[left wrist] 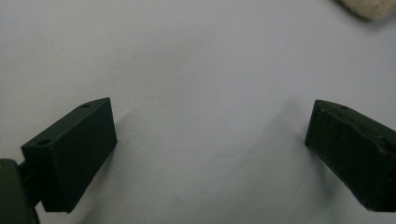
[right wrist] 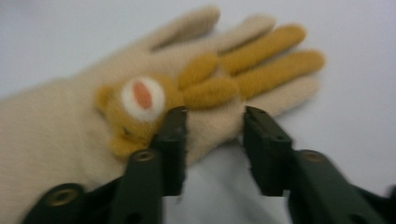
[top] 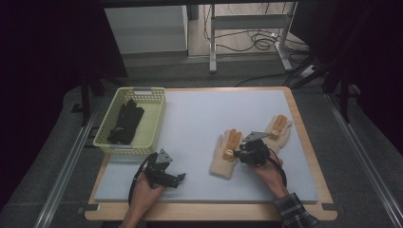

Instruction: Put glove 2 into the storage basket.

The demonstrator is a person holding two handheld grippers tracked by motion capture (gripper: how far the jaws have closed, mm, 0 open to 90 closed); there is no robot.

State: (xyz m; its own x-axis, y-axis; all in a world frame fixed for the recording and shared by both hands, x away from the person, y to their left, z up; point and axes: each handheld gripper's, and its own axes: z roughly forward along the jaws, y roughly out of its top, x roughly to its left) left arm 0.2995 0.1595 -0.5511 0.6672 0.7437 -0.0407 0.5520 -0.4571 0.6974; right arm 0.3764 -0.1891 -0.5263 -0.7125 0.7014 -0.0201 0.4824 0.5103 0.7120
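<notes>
A cream glove (top: 221, 164) with mustard fingers and a small bear face lies palm-up on the pale mat (top: 204, 118), right of centre. In the right gripper view this glove (right wrist: 70, 130) is close up. My right gripper (right wrist: 212, 140) is open, its jaws straddling the glove's near edge just below the mustard fingers. The same right gripper (top: 236, 153) shows from above at the glove's right side. A second matching glove (top: 280, 130) lies farther right. My left gripper (top: 179, 177) stands wide open over bare mat near the front, empty (left wrist: 210, 140), with a cream glove corner (left wrist: 369, 7) far off.
A yellow plastic basket (top: 159, 116) sits at the mat's back left with black gloves (top: 126, 121) inside. The wooden table edge (top: 304, 137) frames the mat. Beyond the table are desk legs and cables on the floor.
</notes>
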